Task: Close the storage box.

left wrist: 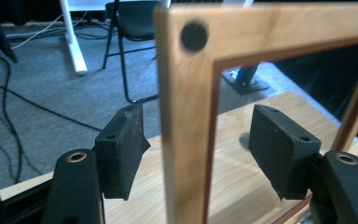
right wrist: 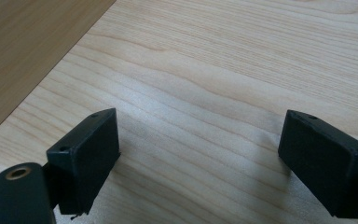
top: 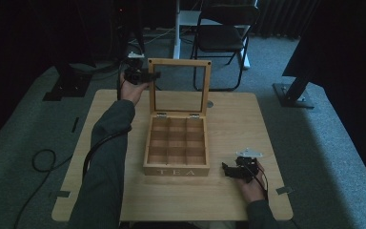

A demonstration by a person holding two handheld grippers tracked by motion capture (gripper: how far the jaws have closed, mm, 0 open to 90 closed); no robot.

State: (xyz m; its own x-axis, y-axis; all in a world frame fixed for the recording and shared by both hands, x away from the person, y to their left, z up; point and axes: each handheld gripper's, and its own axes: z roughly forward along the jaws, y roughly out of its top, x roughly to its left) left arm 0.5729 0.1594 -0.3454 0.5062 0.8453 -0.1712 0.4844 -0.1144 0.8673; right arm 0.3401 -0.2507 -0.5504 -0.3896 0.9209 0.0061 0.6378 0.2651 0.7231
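Tea box [top: 176, 169]: pale wood, glazed lid frame [left wrist: 184, 116]. Tabletop [right wrist: 242, 60]: light matt wood grain. Tool pads [right wrist: 91, 156]: black, rough matt.

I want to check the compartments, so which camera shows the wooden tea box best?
The high view: it shows the whole light wooden tea box, its nine compartments and raised glass-paned lid. The left gripper view gives a close look at one corner of the lid frame between the open fingers. The right gripper view catches one plain wooden side.
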